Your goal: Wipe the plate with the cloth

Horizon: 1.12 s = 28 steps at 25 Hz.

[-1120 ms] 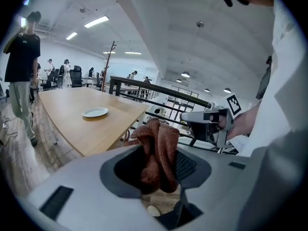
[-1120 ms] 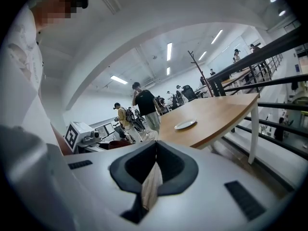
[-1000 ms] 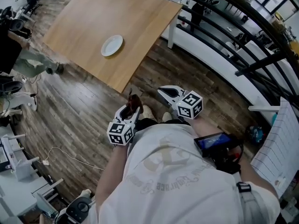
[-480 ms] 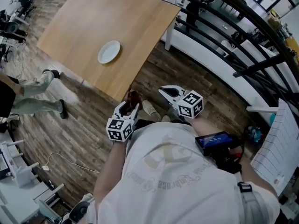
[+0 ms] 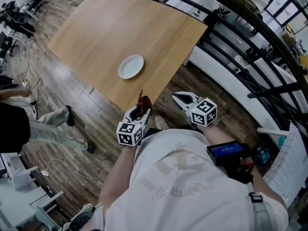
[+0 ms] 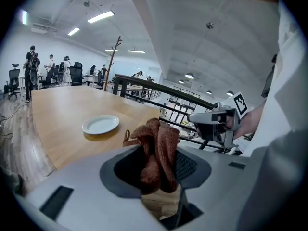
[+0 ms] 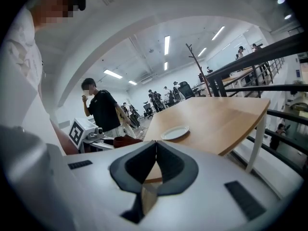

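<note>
A white plate (image 5: 131, 66) lies on the wooden table (image 5: 106, 28), toward its near edge; it also shows as the plate (image 6: 100, 124) in the left gripper view and the plate (image 7: 175, 132) in the right gripper view. My left gripper (image 5: 142, 107) is shut on a rust-brown cloth (image 5: 143, 102), a bunched cloth (image 6: 156, 150) standing up between its jaws, just short of the table's near corner. My right gripper (image 5: 179, 98) is shut and holds nothing, its jaws meeting at the tip (image 7: 156, 144), to the right of the left one, off the table.
A black metal railing (image 5: 250, 47) runs along the right. A person in a black shirt (image 7: 104, 109) stands to the left on the wood floor (image 5: 72, 143). Cables and equipment (image 5: 19, 177) lie at the lower left.
The view has shifted so the table and plate sit closer. Both grippers have come nearer the table's near edge. The bystander at the left has moved downward in the head view.
</note>
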Each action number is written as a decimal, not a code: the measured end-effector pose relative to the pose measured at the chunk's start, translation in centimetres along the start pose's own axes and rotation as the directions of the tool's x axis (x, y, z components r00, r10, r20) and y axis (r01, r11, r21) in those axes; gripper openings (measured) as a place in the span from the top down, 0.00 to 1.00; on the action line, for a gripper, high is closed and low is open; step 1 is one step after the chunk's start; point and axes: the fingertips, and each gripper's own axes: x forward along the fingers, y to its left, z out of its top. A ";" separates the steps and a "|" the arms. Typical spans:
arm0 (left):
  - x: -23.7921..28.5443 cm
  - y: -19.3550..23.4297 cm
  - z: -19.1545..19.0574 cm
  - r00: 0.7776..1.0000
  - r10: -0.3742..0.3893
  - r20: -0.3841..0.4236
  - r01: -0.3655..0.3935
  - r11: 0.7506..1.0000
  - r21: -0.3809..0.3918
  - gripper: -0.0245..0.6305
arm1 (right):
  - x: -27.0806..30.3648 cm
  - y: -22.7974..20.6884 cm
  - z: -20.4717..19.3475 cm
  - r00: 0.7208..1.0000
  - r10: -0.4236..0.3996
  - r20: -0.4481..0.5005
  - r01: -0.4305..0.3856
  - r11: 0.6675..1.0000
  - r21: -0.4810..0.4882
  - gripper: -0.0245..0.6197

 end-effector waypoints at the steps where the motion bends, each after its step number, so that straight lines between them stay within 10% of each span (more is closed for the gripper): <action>1: 0.1 0.7 0.2 1.000 0.003 0.003 -0.003 1.000 0.000 0.70 | 0.6 -0.1 0.2 1.000 -0.001 -0.001 0.001 1.000 -0.003 0.94; 28: 2.4 13.0 3.1 0.981 0.187 -0.044 -0.190 0.979 -0.079 0.70 | 13.5 -4.1 4.2 0.976 0.168 -0.137 -0.170 0.985 -0.006 0.94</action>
